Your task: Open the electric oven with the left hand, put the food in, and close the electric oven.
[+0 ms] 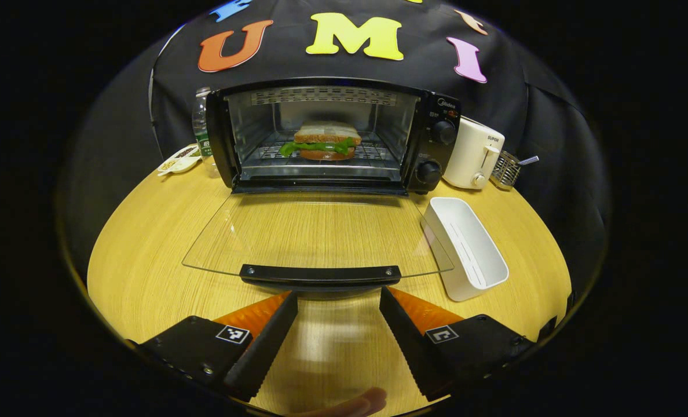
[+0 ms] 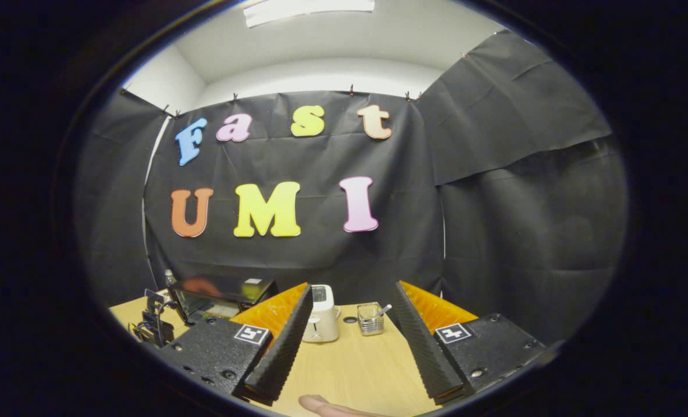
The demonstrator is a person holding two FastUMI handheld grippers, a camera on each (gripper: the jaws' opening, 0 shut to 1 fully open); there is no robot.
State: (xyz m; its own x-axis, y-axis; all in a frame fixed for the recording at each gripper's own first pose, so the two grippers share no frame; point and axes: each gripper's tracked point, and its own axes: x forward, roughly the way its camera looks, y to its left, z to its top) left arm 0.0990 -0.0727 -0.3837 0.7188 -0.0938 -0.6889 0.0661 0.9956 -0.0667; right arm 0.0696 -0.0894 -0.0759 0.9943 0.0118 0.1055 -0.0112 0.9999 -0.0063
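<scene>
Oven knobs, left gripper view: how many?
2, both on the oven right-hand panel: upper knob near the top, lower knob below it. No others visible.

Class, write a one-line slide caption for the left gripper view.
Open left hand-held gripper faces the lowered glass oven door; sandwich sits inside.

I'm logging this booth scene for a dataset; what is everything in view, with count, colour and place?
Black electric oven: one, back of table, clear glass door folded down open.
Sandwich with green lettuce: one, on oven rack.
White toaster: one, right of oven.
Wire mesh basket: one, silvery, right of toaster.
White plastic tray: one, empty, right of door.
Clear plastic bottle: one, left of oven.
White dish: one, beside bottle.
Wooden table: one, light.
Left gripper: open, before the door handle.
Right gripper: open, raised above table.
</scene>
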